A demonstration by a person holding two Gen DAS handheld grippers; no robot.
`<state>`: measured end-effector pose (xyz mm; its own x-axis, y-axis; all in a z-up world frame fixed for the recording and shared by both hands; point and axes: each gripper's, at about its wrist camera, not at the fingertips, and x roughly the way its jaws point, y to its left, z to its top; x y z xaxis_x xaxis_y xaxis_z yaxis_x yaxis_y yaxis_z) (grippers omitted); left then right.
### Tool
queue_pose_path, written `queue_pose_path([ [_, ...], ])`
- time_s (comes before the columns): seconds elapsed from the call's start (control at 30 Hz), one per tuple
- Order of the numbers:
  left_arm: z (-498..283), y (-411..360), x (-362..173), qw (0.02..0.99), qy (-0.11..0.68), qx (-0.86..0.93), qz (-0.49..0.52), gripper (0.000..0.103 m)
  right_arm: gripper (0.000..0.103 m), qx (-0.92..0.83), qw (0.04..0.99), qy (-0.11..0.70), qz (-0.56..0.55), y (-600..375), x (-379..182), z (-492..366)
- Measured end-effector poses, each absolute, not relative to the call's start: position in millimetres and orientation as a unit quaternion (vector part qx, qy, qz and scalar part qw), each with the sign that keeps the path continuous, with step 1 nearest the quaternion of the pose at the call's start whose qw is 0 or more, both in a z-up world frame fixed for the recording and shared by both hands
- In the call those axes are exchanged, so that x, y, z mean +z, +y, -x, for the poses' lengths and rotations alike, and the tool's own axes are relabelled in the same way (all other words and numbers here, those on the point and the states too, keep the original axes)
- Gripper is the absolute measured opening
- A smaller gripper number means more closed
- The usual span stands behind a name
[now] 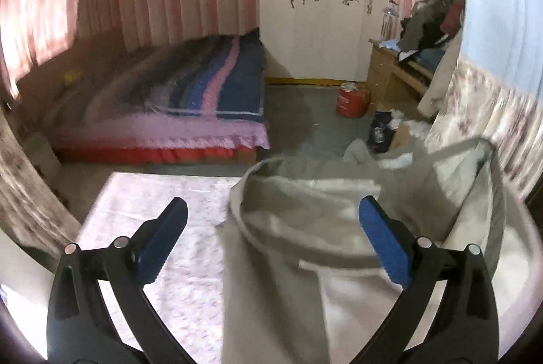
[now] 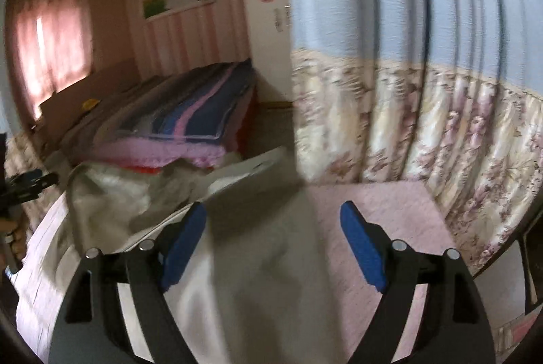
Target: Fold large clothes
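Observation:
A large pale grey garment (image 1: 305, 245) with a round neck opening lies on a table covered with a pink-white cloth (image 1: 176, 262). My left gripper (image 1: 271, 211) is open above it, its jaws wide apart and holding nothing. In the right wrist view the same garment (image 2: 258, 279) spreads under my right gripper (image 2: 275, 214), which is open and empty. The garment's far part is bunched at the left (image 2: 118, 191). The left gripper shows small at the left edge (image 2: 27, 182).
A bed (image 1: 190, 102) with a striped blanket stands beyond the table. A white wardrobe (image 1: 325, 7), a red can (image 1: 351, 101) on the floor and a desk piled with clothes (image 1: 424, 35) are at the back. A floral curtain (image 2: 424, 109) hangs close on the right.

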<state>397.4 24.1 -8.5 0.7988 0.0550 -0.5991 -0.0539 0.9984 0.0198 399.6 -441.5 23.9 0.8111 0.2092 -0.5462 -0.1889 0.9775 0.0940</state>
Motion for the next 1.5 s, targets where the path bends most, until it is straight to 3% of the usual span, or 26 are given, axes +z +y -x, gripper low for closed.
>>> queue_pose_path([
  [0.3,-335,-16,-56,0.932,0.358,-0.054,-0.007,0.1,0.082,0.182,0.914,0.358,0.053,-359,-27,-374],
  [0.43,-366,-37,-78,0.915,0.398,-0.053,-0.037,0.1,0.083,0.156,0.889,0.426,0.06,-342,-53,-417],
  [0.63,-448,-36,-93,0.893,0.448,-0.05,0.008,0.1,0.087,0.132,0.862,0.487,0.054,-328,-73,-504],
  [0.93,-519,25,-127,0.895,0.433,0.107,-0.002,0.1,0.088,0.092,0.901,0.422,-0.036,-367,-82,-561],
  [1.13,-532,54,-140,0.889,0.434,0.139,0.041,0.1,0.088,0.051,0.892,0.441,-0.078,-404,-103,-593],
  [1.33,-528,48,-137,0.891,0.42,0.171,-0.029,0.1,0.089,-0.041,0.908,0.417,-0.027,-440,-93,-577],
  [1.5,-499,54,-122,0.907,0.398,0.137,-0.015,0.1,0.089,-0.028,0.916,0.398,-0.031,-476,-77,-537],
])
